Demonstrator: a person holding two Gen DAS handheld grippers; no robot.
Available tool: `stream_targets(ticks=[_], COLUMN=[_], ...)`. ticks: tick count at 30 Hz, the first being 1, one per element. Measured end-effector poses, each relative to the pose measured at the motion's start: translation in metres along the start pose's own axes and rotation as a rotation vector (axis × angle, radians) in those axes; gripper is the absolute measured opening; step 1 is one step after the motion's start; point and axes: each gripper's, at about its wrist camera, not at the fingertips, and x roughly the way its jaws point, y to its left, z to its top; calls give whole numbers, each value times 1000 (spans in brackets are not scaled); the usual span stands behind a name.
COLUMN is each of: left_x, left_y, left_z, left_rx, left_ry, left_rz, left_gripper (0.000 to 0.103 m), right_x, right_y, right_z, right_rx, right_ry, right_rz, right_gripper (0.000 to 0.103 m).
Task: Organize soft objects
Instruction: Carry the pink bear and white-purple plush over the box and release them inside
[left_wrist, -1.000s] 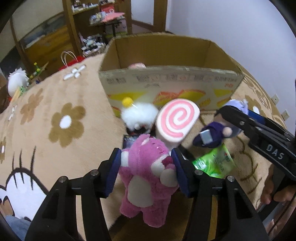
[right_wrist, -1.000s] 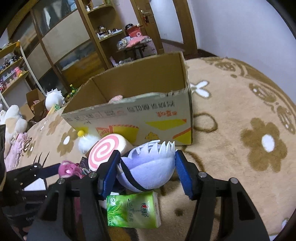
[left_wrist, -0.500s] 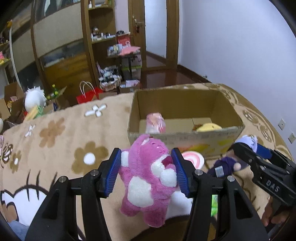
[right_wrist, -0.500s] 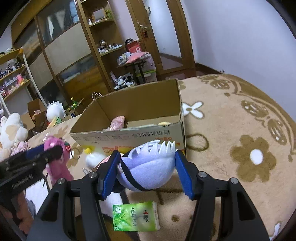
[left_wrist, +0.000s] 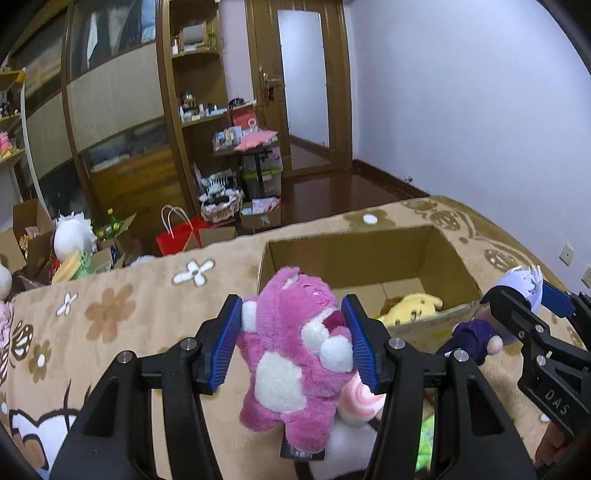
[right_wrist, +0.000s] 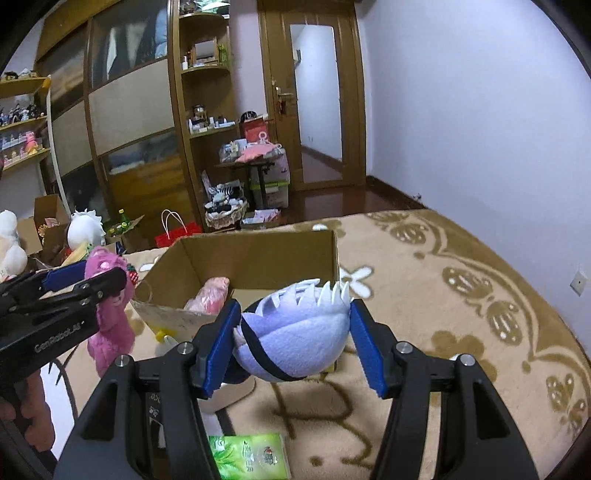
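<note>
Both grippers are up in the air over the flowery blanket (right_wrist: 461, 295), and each one has a soft toy squeezed between its blue pads. Left gripper (left_wrist: 291, 343) hugs a pink bear (left_wrist: 295, 354) — the pads press on the sides of its head and its legs hang down free. Right gripper (right_wrist: 293, 345) hugs a doll with a light purple head (right_wrist: 295, 339) with white spiky hair, and the pads press on both sides of that head.

Just ahead of both grippers sits a cardboard box (left_wrist: 354, 254) with its top open. Inside it, seen from the left gripper, lies a yellow plush toy (left_wrist: 410, 306) near the front wall. Seen from the right gripper, a small pink soft thing (right_wrist: 208, 297) leans in the near left corner of the box. What that pink thing is, is hard to tell.

Under the left gripper, behind the bear, peeks a pink and white swirl toy (left_wrist: 356, 402) — most of it is hidden. A green pack (right_wrist: 251, 458) lies on the blanket right below the right gripper, and the bottom edge of the picture cuts it off. From the left view the doll's dark purple body (left_wrist: 472, 338) hangs under the right gripper's finger. Part of a hand (right_wrist: 31, 410) shows at the left edge of the right view, dim and half hidden.
</note>
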Motion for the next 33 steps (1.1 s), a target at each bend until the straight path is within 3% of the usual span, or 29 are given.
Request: stream_targets(ticks=[19,26,33], left_x=[9,28,51], left_y=[0,1,20], left_z=[41,36,31], left_rx=[8,-36,-170], left_ry=[-172,-143,-90], left_rz=[22,7,-85], left_gripper=[55,55,56], right_x=[17,35,49], right_y=[4,3,3], right_z=[37,36,36], right_rx=[-18,-14,-4], right_ry=[-70,-58,-43], right_rz=[-18,-14,-3], right_gripper=[64,64,64])
